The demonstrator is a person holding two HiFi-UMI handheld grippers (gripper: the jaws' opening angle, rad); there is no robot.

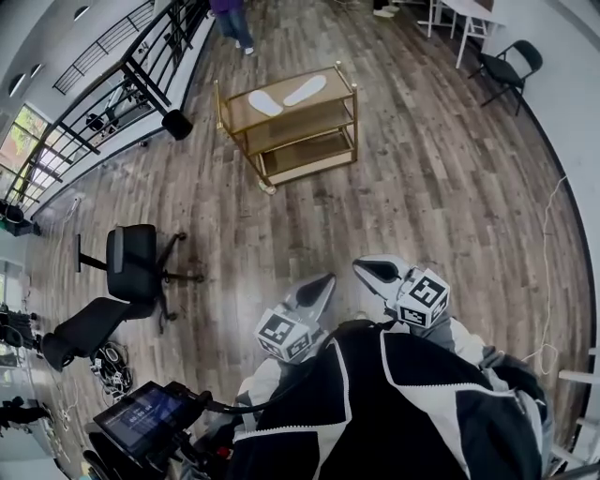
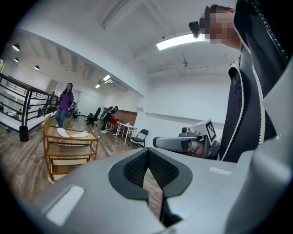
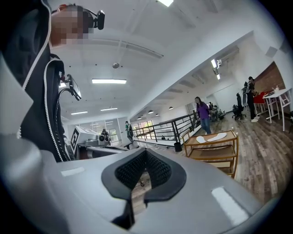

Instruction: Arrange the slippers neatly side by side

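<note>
Two white slippers [image 1: 265, 103] [image 1: 306, 90] lie splayed at an angle to each other on the top shelf of a gold-framed wooden cart [image 1: 292, 114], far ahead across the floor. Both grippers are held close to the person's chest, well short of the cart. My left gripper [image 1: 321, 284] is shut and empty, and my right gripper [image 1: 368, 270] beside it is the same. The left gripper view shows the slippers [image 2: 63, 132] [image 2: 78, 135] small at the left. In the right gripper view the slippers [image 3: 201, 139] [image 3: 217, 136] appear at the right.
A black office chair [image 1: 131, 262] stands on the wooden floor at the left, near a black railing [image 1: 141, 66]. A person in purple [image 1: 232, 19] stands behind the cart. A folding chair [image 1: 506, 67] and a white table [image 1: 464, 19] are at the far right. A tablet [image 1: 145, 417] sits low left.
</note>
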